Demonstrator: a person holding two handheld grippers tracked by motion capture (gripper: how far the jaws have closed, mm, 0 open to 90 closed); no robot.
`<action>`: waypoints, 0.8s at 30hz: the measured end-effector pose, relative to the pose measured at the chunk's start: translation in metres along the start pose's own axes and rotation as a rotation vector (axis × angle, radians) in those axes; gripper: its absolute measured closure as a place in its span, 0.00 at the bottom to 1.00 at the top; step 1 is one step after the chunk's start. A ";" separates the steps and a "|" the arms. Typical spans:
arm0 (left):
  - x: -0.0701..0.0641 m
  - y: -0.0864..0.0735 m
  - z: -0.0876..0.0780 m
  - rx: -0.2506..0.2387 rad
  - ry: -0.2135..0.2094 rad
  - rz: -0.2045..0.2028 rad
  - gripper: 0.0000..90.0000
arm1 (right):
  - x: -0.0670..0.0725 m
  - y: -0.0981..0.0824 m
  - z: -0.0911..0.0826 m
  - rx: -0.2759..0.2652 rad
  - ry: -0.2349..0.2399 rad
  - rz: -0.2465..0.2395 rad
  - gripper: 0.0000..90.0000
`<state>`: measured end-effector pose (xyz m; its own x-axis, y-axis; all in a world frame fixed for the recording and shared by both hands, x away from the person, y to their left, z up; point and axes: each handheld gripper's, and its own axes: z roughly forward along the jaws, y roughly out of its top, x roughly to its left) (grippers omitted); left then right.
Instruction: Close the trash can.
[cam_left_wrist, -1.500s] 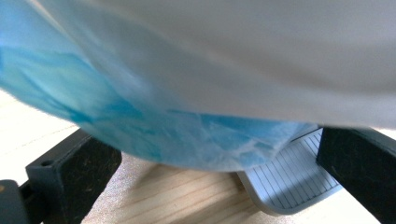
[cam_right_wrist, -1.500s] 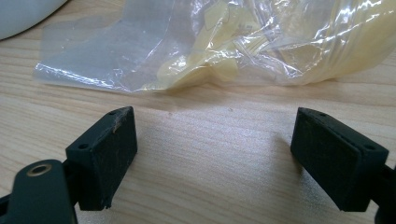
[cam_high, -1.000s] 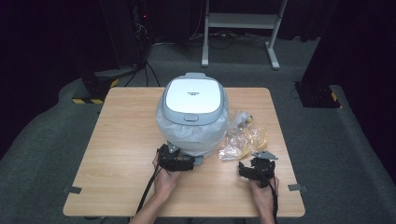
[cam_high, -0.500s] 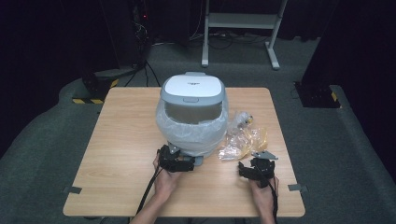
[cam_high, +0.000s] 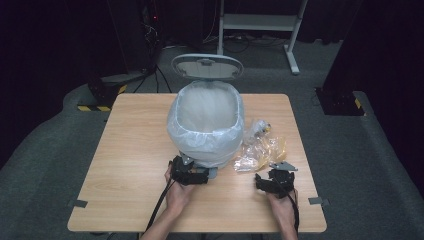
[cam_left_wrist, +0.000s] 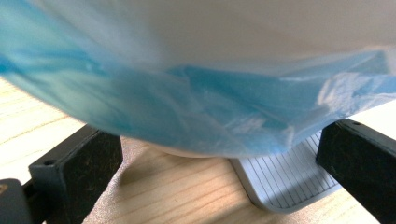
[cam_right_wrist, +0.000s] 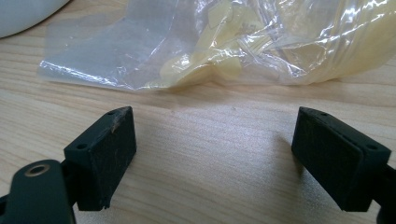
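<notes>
A grey pedal bin (cam_high: 207, 125) lined with a pale blue plastic bag (cam_left_wrist: 187, 93) stands mid-table, its lid (cam_high: 207, 66) raised upright behind it. My left gripper (cam_high: 201, 175) is open at the bin's front base, its jaws spread on either side of the ribbed grey pedal (cam_left_wrist: 285, 182), and the bag hangs just above them. My right gripper (cam_high: 267, 178) is open a little off the table's front right, with bare wood between its fingers (cam_right_wrist: 105, 149). Just beyond it lies a crumpled clear plastic bag (cam_right_wrist: 233, 42) with yellowish contents, seen beside the bin (cam_high: 260, 147).
The wooden table (cam_high: 130, 150) has free room on its left half and along the front edge. A dark carpeted floor surrounds it, with a metal stand (cam_high: 260, 22) and cables at the back.
The bin's lid has swung from shut to fully raised, exposing the lined inside. Both hands and grippers have stayed where they were.
</notes>
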<state>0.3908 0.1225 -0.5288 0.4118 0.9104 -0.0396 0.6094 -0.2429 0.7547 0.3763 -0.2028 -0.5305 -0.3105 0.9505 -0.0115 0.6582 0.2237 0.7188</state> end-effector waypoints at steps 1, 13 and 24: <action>0.000 0.000 0.000 0.000 -0.001 -0.002 0.01 | 0.000 0.000 0.000 0.000 0.000 -0.003 0.15; 0.000 0.000 0.001 -0.004 -0.007 -0.015 0.01 | 0.001 -0.009 -0.011 -0.016 0.028 -0.027 0.22; 0.004 0.001 0.001 0.015 -0.025 -0.013 0.01 | 0.006 -0.006 -0.030 -0.087 0.071 -0.019 0.23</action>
<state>0.3934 0.1254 -0.5291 0.4204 0.9049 -0.0663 0.6252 -0.2360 0.7439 0.3500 -0.2044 -0.5136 -0.3721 0.9279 0.0210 0.5905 0.2192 0.7767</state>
